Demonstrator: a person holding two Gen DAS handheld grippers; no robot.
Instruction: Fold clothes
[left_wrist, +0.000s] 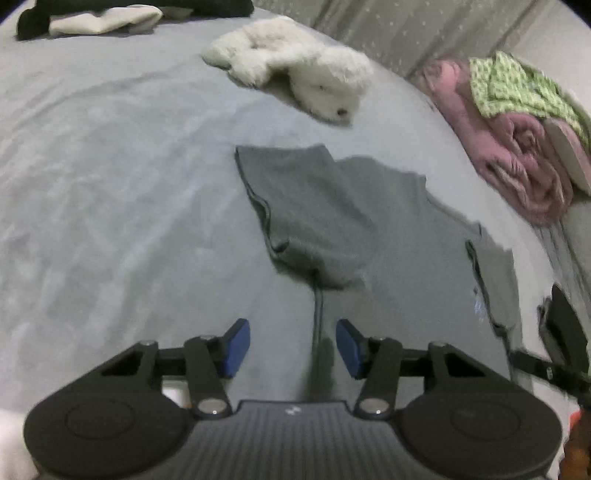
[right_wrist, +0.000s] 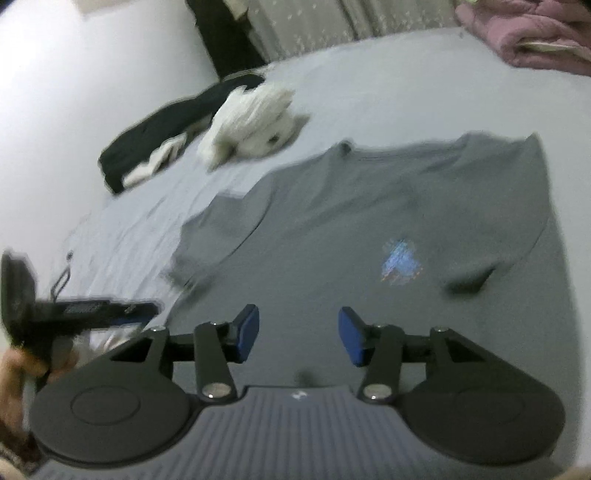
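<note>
Across the pale grey bedsheet (right_wrist: 110, 229), left to right: the spread left gripper (left_wrist: 292, 347) holds nothing, the grey cotton T-shirt with a small blue chest print (right_wrist: 369, 229) at its one o'clock. The right gripper (right_wrist: 297, 334), also spread and empty, hovers over the shirt's body, collar at twelve, so it is nearer.

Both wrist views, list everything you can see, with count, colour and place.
T-shirt: one, grey with a small blue print, spread flat on the bed.
Bed sheet: one, light grey, under everything.
Plush toy: one, white, beyond the shirt.
Dark garment: one, black, far edge, with a cream cloth on it.
Blanket: one, pink, bundled right, green patterned cloth on top.
Left tool: black, blue pads, open.
Right tool: same, open.
</note>
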